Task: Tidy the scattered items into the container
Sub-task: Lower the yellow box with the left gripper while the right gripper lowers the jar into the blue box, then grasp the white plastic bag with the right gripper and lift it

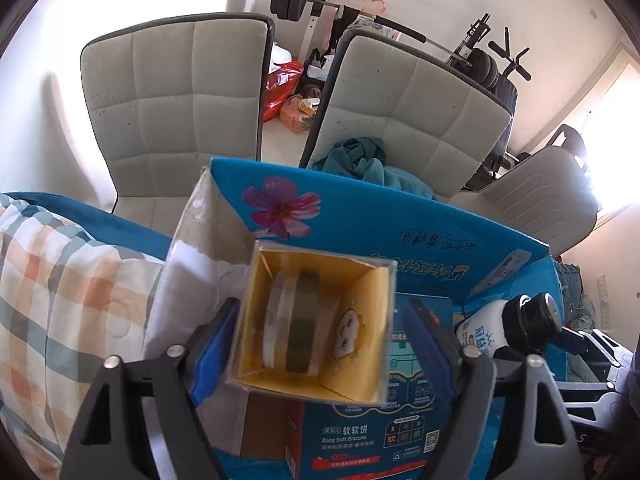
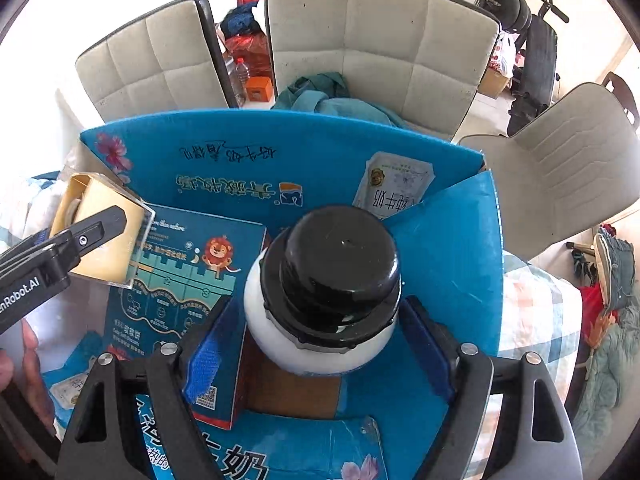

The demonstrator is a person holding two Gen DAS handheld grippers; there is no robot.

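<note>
Nearest the left wrist camera, the left gripper (image 1: 316, 332) has its jaws clenched on a small clear-walled box with a yellow card lining and rolls of tape inside (image 1: 312, 320), held above the open mouth of the large blue cardboard milk carton box (image 1: 400, 216). The right gripper (image 2: 320, 332) grasps a white plastic bottle with a black screw cap (image 2: 324, 280) by its body, jaws pressed to both sides, also over the blue box's opening. Below both, a dark teal baby biscuit box with a lion picture (image 2: 180, 280) already lies on the carton's floor.

The step in hand looks like placing: both items are carried and poised over the container, not yet set down. Next, each should be lowered beside the biscuit box, the bottle into the bare cardboard patch, and only then released, with care that the two grippers do not crowd each other.

Beyond the carton stand pale padded chairs (image 2: 376, 40), a teal cloth (image 2: 332, 100) on one seat.
</note>
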